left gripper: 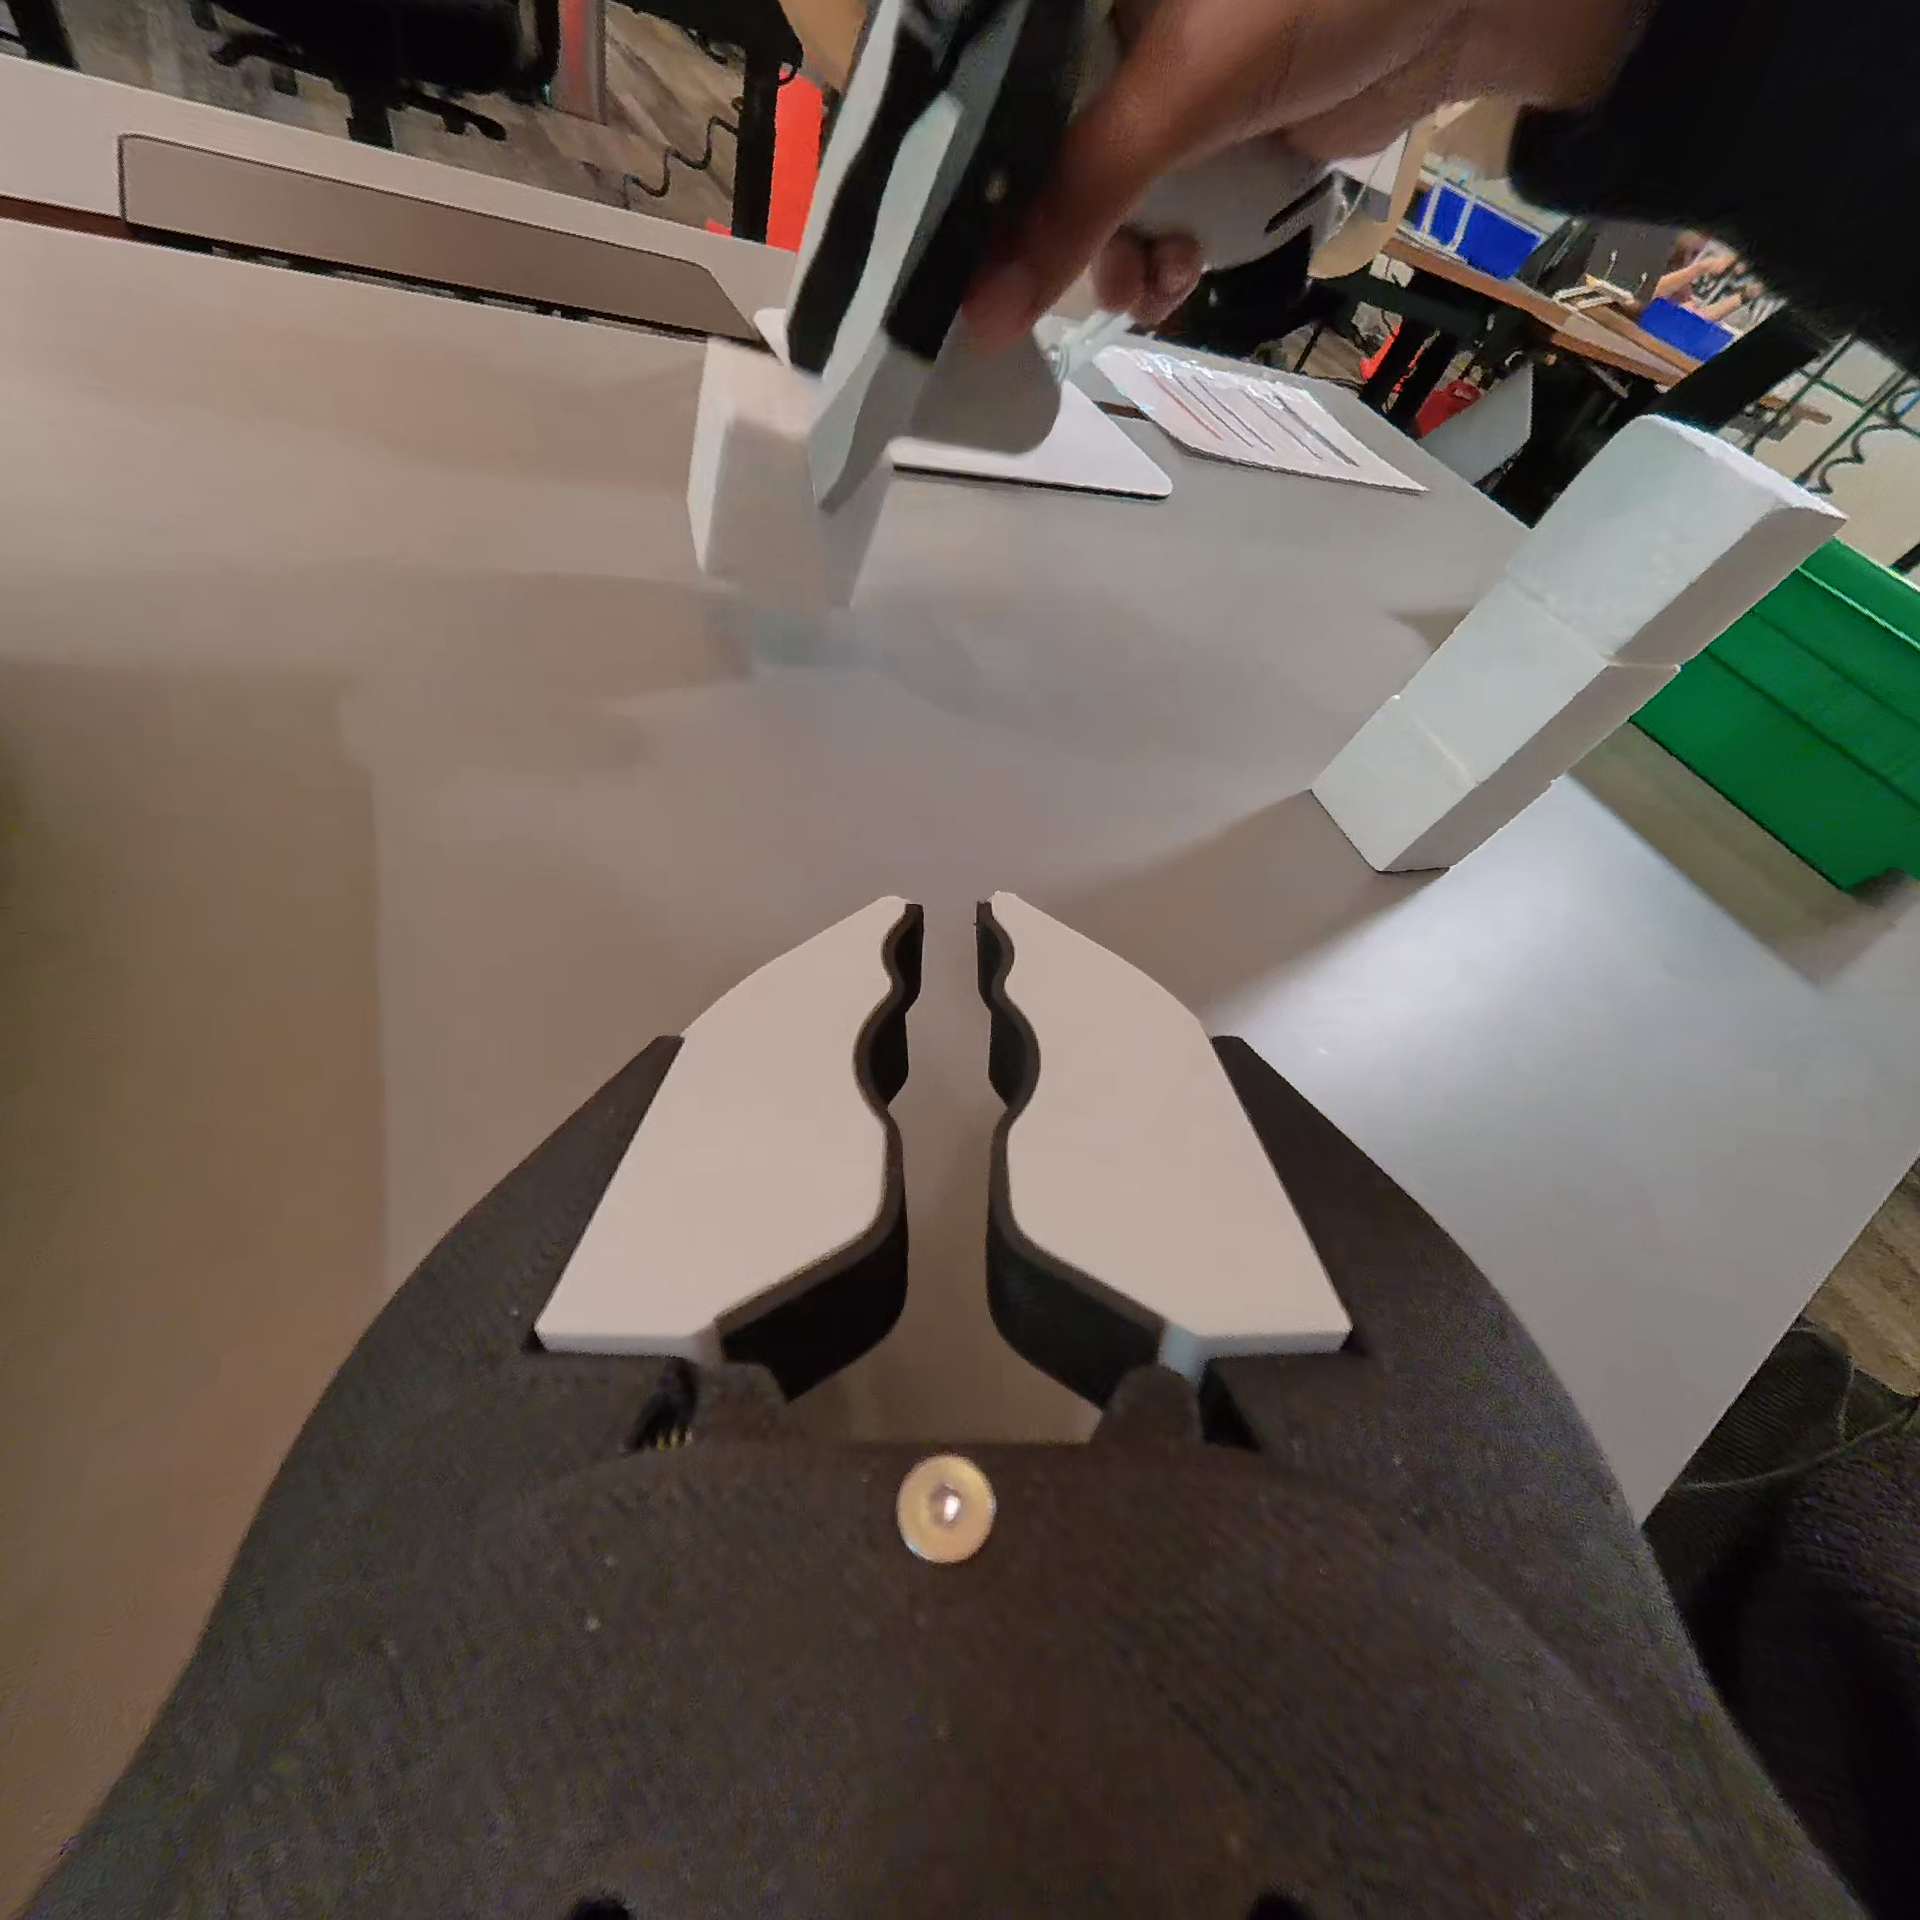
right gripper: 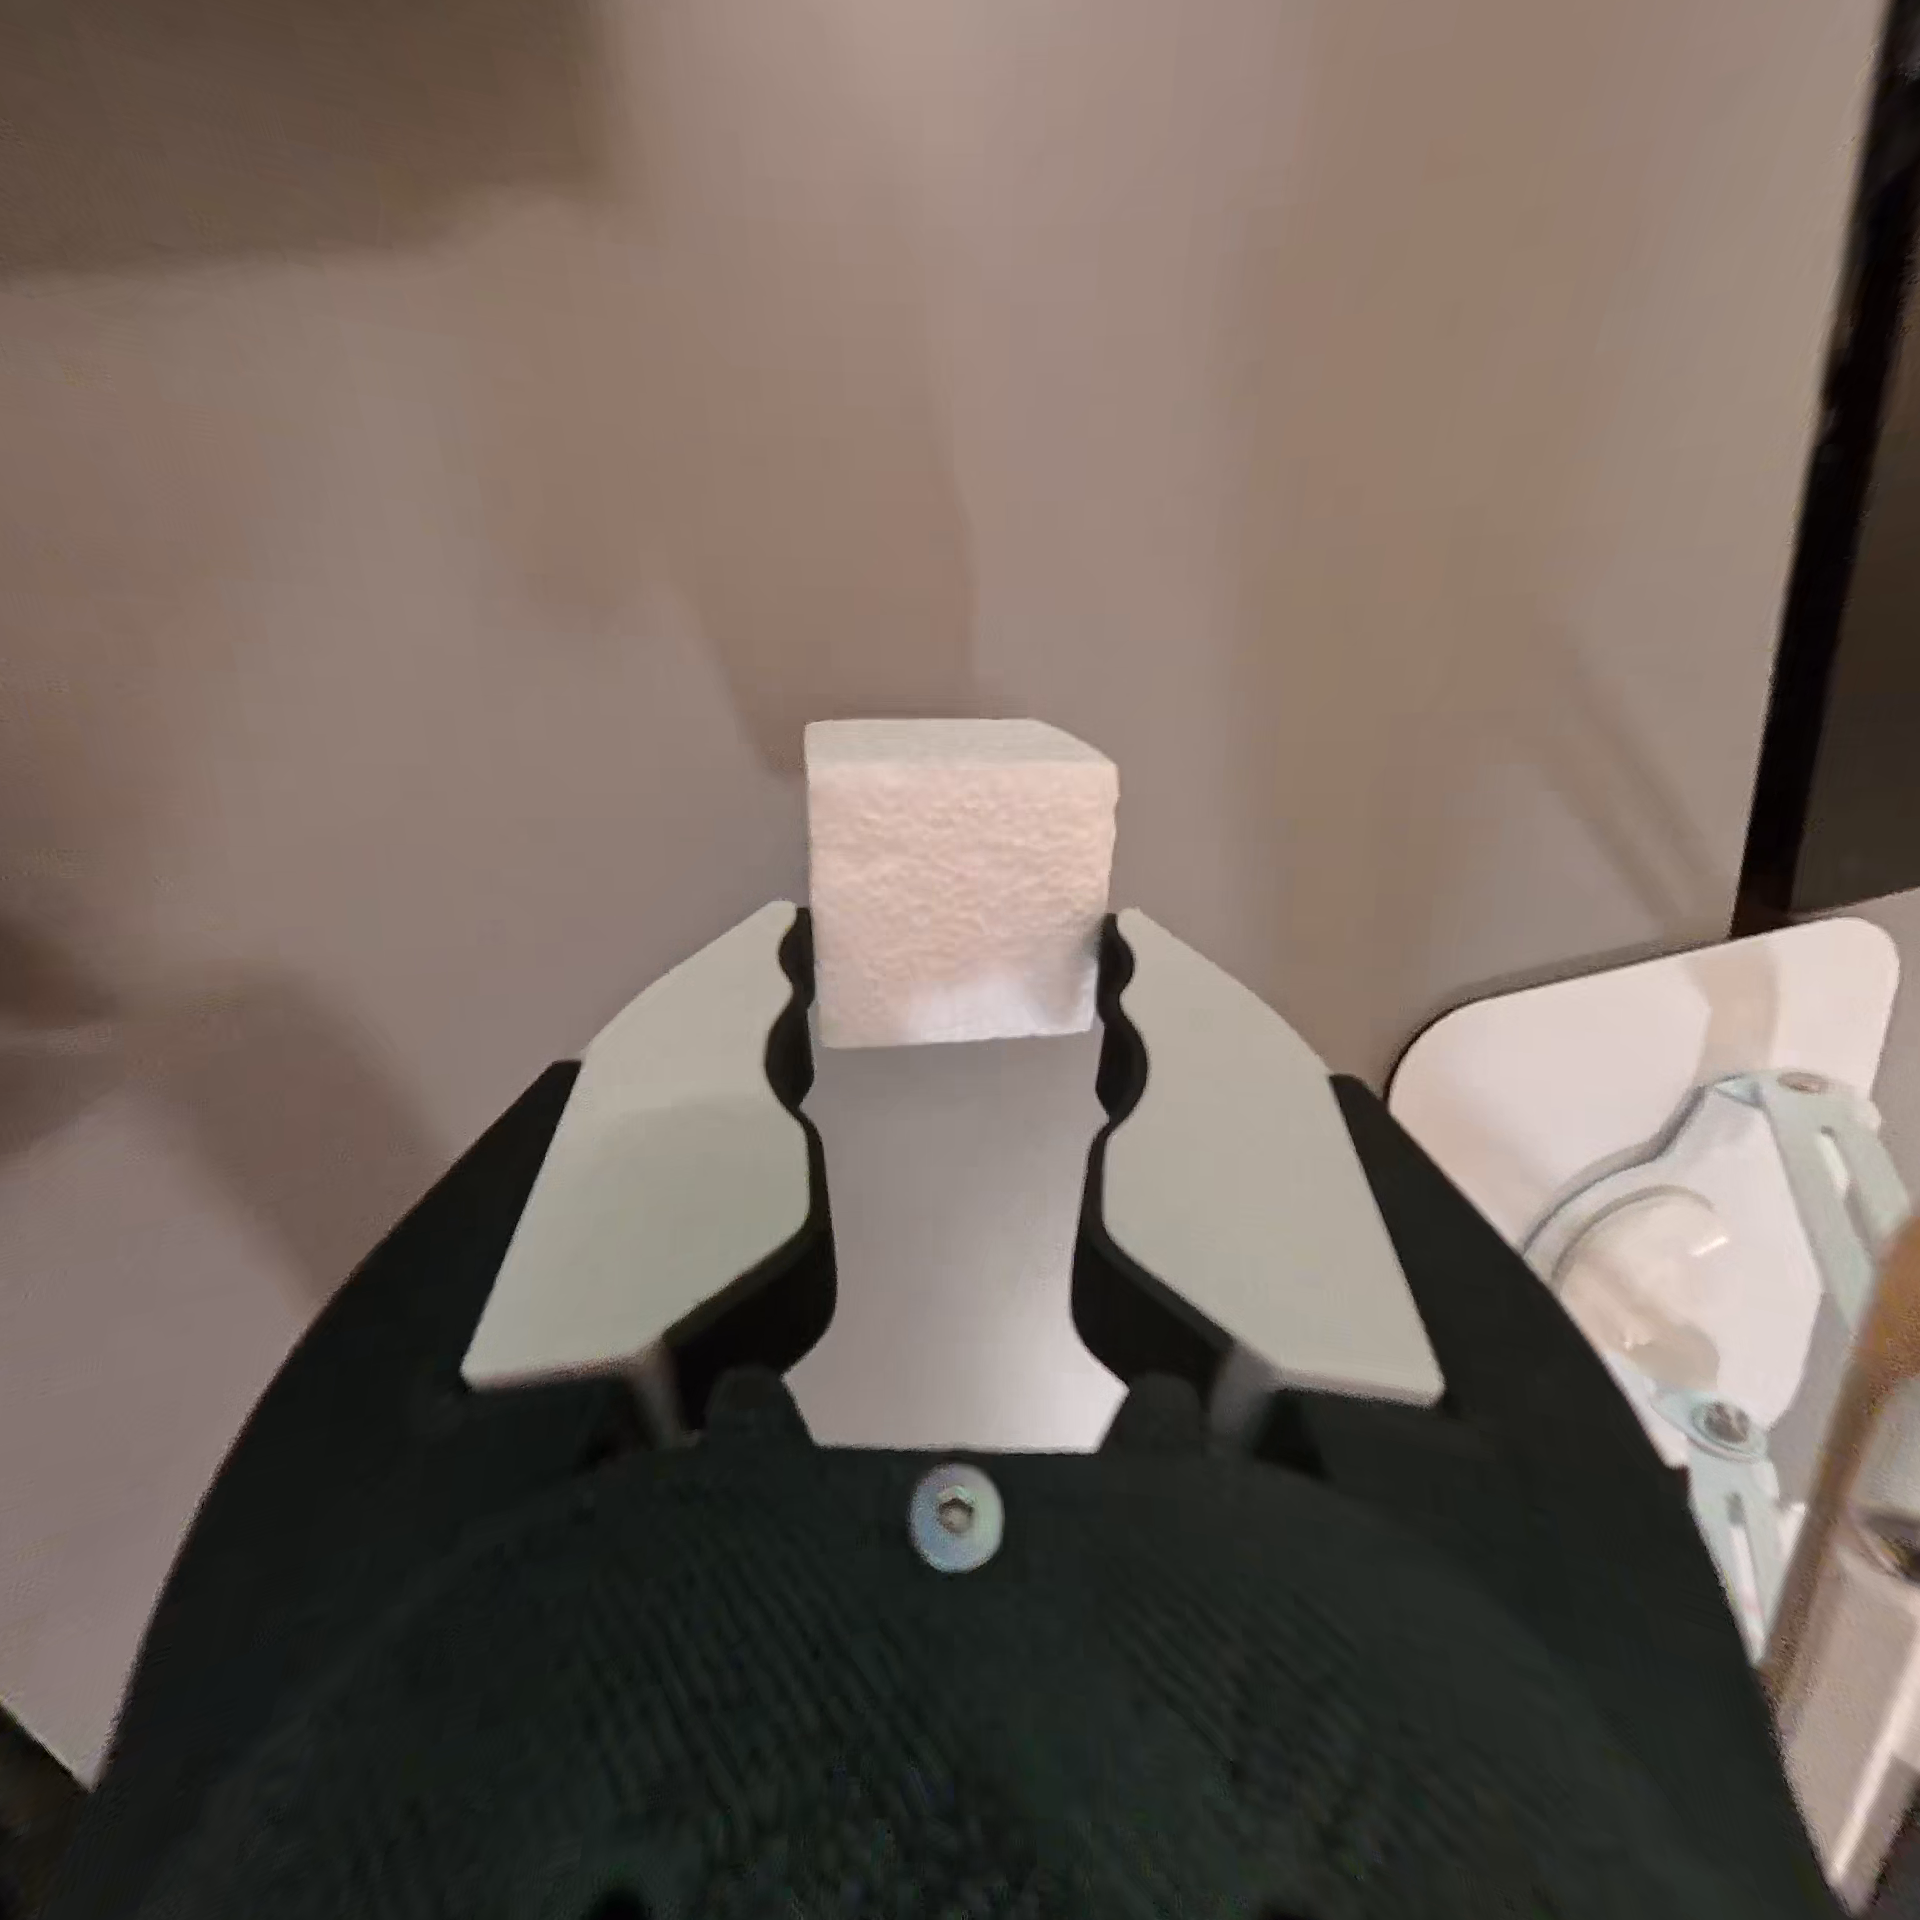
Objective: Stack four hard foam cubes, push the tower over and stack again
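Observation:
My right gripper (right gripper: 951, 935) is shut on a white foam cube (right gripper: 956, 883), pinched between its fingertips. In the left wrist view a hand holds this gripper (left gripper: 862, 416) at the far middle of the grey table (left gripper: 416, 727). There the cube (left gripper: 758, 499) is low over the tabletop; I cannot tell whether it touches. My left gripper (left gripper: 945, 914) hovers over the near part of the table. Its jaws are almost together and hold nothing. A stack of three white foam cubes (left gripper: 1558, 665) stands to its right, near the table's edge.
Green bins (left gripper: 1829, 717) sit just beyond the table's right edge, behind the stack. A white stand base (left gripper: 1049, 457) (right gripper: 1538, 1122) and a plastic-covered sheet (left gripper: 1247, 416) lie at the far right of the table. A raised panel (left gripper: 395, 229) runs along the far left.

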A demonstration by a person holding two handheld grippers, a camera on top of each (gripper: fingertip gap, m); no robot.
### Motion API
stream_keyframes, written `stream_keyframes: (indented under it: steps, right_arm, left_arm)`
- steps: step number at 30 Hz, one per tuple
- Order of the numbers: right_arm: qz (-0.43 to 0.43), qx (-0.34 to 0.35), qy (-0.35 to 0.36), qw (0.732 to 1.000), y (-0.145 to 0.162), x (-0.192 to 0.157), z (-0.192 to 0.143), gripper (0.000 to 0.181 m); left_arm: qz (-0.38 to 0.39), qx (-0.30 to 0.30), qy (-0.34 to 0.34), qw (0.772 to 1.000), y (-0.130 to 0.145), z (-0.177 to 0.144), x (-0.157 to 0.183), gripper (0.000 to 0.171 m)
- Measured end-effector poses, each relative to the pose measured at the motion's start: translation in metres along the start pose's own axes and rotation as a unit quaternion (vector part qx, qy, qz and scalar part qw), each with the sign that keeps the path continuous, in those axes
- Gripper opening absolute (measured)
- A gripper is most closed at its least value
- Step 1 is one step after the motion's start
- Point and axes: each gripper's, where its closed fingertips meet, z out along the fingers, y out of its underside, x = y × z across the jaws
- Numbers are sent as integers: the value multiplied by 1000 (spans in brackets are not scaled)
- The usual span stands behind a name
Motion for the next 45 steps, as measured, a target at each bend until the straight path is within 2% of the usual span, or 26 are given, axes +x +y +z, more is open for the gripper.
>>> stream_keyframes:
  steps: [3,7,11,15,18,21,26,30,45]
  right_arm:
    - [-6,49,-18,999,-4,-8,-42,53]
    - [-39,65,-46,996,26,-22,-114,53]
    - [-34,78,19,996,85,-16,-180,53]
    - [-56,46,38,997,153,-32,-217,53]
    - [-133,37,12,990,180,-65,-220,53]
    - [-162,3,28,986,194,-76,-211,53]
    - [-131,-10,7,991,190,-82,-201,53]
    - [-85,-19,-6,996,187,-81,-198,53]
    - [-58,-44,-3,997,204,-80,-191,53]
  left_arm:
    - [3,-1,-1,1000,0,0,2,10]
    - [5,-9,1,1000,3,-1,4,11]
    - [-8,-2,11,1000,1,-3,10,11]
    - [-53,12,40,998,-2,-3,22,11]
    - [-55,8,46,997,-1,-2,28,11]
    - [-40,5,38,998,0,-2,30,11]
    - [-20,-3,28,999,4,-2,29,11]
    - [-33,-9,41,999,6,-2,31,12]
    - [-45,-14,59,997,7,-2,37,13]
